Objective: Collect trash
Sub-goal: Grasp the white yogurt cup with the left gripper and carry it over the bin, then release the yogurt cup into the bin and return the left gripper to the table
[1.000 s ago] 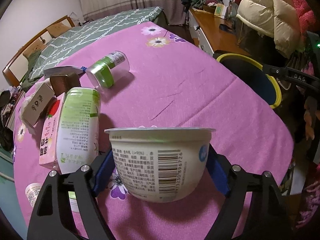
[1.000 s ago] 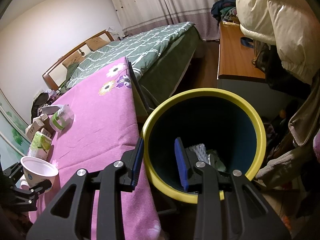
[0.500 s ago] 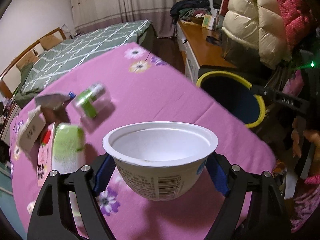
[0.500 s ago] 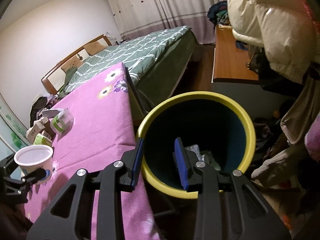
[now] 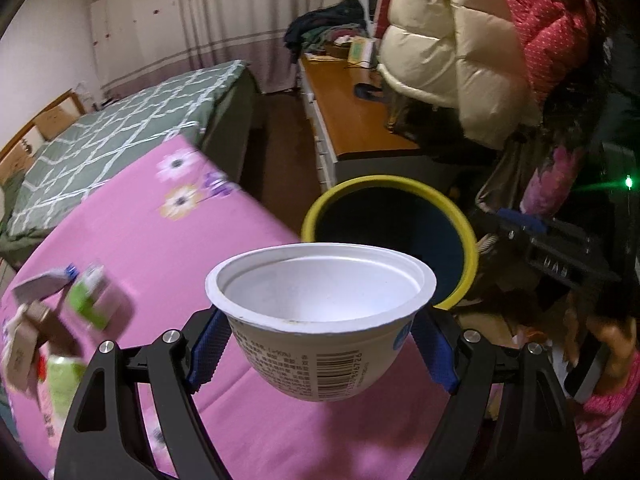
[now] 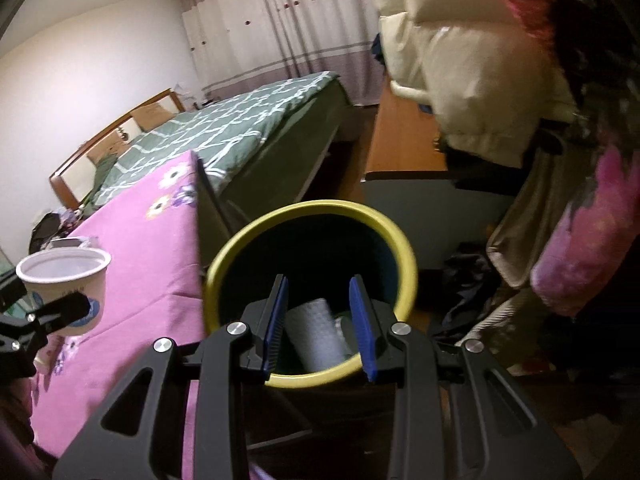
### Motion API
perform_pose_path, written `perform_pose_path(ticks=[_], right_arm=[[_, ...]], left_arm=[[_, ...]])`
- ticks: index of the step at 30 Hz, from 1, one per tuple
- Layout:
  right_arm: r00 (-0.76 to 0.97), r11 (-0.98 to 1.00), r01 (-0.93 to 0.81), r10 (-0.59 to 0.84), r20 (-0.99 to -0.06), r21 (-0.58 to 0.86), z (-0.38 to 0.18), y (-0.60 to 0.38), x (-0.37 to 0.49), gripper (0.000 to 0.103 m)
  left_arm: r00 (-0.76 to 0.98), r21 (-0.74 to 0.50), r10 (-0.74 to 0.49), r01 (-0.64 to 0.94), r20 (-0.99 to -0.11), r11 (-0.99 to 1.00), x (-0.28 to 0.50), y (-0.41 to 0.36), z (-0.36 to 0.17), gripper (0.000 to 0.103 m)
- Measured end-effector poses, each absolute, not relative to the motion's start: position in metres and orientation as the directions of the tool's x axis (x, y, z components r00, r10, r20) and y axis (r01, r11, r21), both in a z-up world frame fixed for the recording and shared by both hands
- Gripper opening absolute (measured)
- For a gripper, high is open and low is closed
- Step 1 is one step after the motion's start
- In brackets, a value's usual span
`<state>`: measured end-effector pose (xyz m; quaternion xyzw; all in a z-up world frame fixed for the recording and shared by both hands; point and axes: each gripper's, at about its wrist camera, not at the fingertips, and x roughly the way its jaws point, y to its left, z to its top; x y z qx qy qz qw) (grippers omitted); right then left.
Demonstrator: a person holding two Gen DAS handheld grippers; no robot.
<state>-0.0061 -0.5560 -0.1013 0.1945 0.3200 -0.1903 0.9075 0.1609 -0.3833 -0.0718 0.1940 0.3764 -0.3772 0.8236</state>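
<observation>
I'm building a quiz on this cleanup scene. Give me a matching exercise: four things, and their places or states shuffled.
Things:
1. white cup
2. bin
3. right gripper
4. tablecloth

Places or states:
A. pink with flowers
B. yellow rim, dark inside
C. clamped in the left gripper
D. open above the bin, holding nothing

Pairs: 1-C, 2-B, 3-D, 4-A

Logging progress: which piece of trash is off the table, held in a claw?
The white yogurt cup, clamped in the left claw; the green-labelled containers lie on the pink tablecloth.
</observation>
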Motion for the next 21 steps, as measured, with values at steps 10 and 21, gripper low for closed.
perform_pose_path(ticks=[10, 21], right_arm=[[0.688, 0.816, 0.540, -0.286, -0.667, 0.207, -0.110, -0.583, -0.027, 0.031], [0.672, 0.801, 0.564, -0.306, -0.674, 0.199, -0.114, -0.592, -0.030, 0.038]], left_arm=[[0.349, 0.004, -0.486, 0.815, -0.801, 0.579, 0.179, -0.472, -0.096, 0.081], [0.342, -0.004, -0.472, 0.807, -0.812, 0.591, 0.192, -0.505, -0.120, 0.089]])
